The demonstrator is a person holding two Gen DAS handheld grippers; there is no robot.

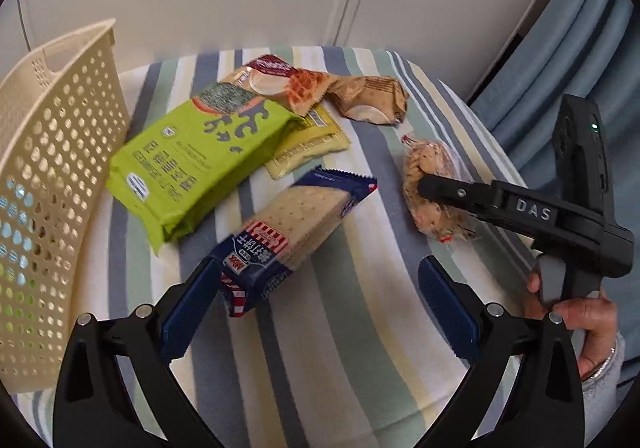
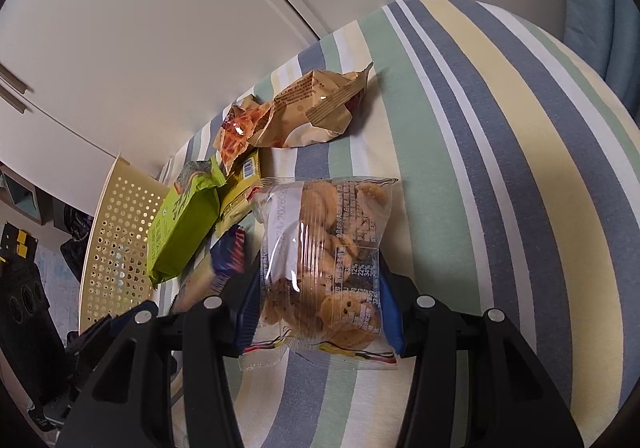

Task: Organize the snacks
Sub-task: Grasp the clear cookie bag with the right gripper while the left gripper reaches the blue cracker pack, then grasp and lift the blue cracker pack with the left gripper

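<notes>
Presently my two grippers work on separate packs, both lying on the striped cloth [image 1: 320, 348].

Left gripper [image 1: 320, 304]: spread wide, grasping nothing. The cracker pack [image 1: 296, 224] lies just ahead and slightly left of it; the pack's near corner touches or overlaps my left pad, while the right pad stands well apart from it. I judge the jaws are held this wide so that they can straddle the pack across its narrow width. The basket [image 1: 60, 168] stands on my far left, its perforated wall near the green pack [image 1: 192, 164], presumably so that each snack needs only a short carry.

Right gripper [image 2: 320, 312]: its blue pads flank the lower half of the clear cookie bag [image 2: 324, 260], one at each side edge. Whether they are pressing the bag or only bracketing it I cannot tell; the film shows no clear pinch. The bag rests flat on the cloth, directly ahead of the tool. From the left wrist view the right gripper [image 1: 424, 188] lies over the same bag, low to the cloth.

Beyond both tools lie a yellow sachet [image 1: 308, 148] under the green pack, an orange pack [image 1: 280, 84] and a tan pack [image 1: 368, 100], none yet in the basket.
</notes>
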